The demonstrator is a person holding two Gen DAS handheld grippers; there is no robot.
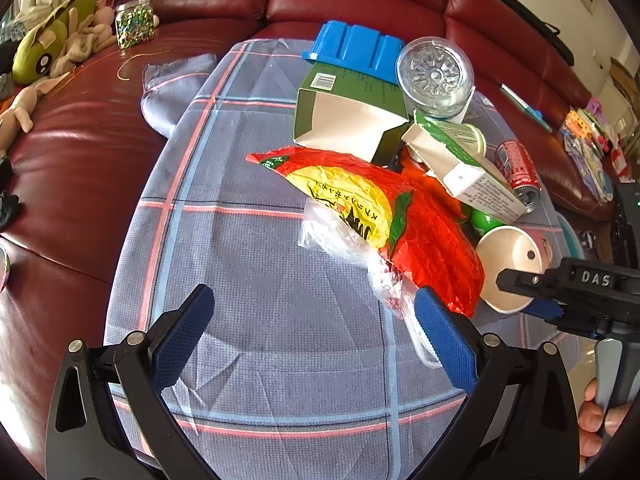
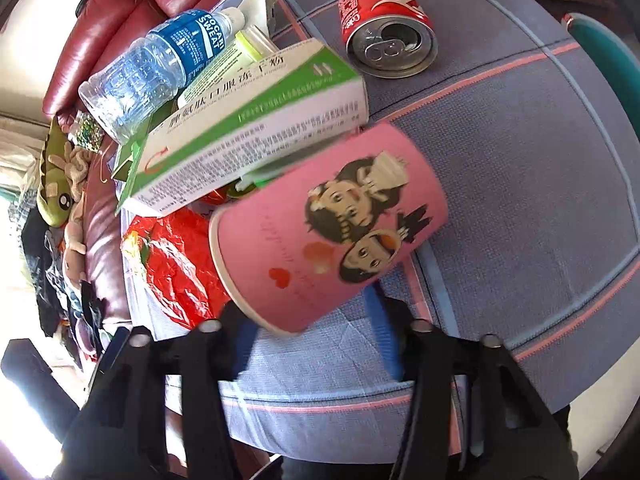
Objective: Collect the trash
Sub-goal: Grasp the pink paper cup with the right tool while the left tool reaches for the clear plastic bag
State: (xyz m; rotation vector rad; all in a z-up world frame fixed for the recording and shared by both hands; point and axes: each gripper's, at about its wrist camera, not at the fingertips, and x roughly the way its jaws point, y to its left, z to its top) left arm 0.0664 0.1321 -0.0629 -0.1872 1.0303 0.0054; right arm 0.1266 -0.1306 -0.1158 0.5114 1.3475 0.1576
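Trash lies piled on a plaid-covered table (image 1: 256,264). My right gripper (image 2: 316,320) is shut on a pink paper cup (image 2: 332,224), gripping its rim; it shows in the left wrist view (image 1: 512,268) with one finger inside the cup. My left gripper (image 1: 316,316) is open and empty above the cloth, its right finger beside a red and yellow snack bag (image 1: 384,216) and clear plastic wrap (image 1: 384,280). A green and white medicine box (image 2: 248,128), a red cola can (image 2: 384,16) and a clear water bottle (image 2: 156,68) lie past the cup.
An open green carton (image 1: 344,120), a blue plastic tray (image 1: 356,48) and the bottle's base (image 1: 436,76) sit at the far side. A red leather sofa (image 1: 80,152) with plush toys (image 1: 44,48) and a glitter jar (image 1: 134,22) surrounds the table.
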